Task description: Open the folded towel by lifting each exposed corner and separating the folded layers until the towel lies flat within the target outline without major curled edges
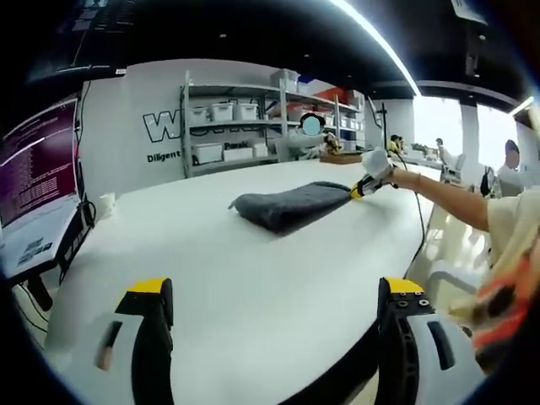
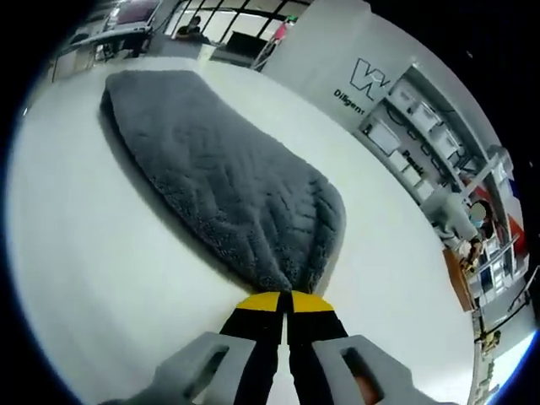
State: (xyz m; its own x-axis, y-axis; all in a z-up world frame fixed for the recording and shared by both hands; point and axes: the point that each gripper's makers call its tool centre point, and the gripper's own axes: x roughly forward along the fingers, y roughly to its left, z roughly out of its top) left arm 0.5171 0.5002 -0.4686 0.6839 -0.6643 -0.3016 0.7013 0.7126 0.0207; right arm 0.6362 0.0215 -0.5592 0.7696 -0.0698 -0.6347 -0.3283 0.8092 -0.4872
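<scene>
A folded dark grey towel (image 1: 291, 205) lies on the white table (image 1: 211, 270), well ahead of my left gripper (image 1: 278, 295), whose yellow-tipped jaws stand wide open over the near table edge with nothing between them. My right gripper (image 1: 361, 188) reaches in from the right in the left gripper view and pinches the towel's right corner. In the right gripper view the towel (image 2: 219, 186) spreads away from my right gripper (image 2: 285, 301), whose jaws are shut on the gathered corner at table level.
A monitor (image 1: 38, 181) stands at the table's left edge, with a small white cup (image 1: 107, 205) beside it. Shelving with white bins (image 1: 236, 126) lines the far wall. People sit at desks at the back right. A person's arm (image 1: 447, 198) stretches across the table's right side.
</scene>
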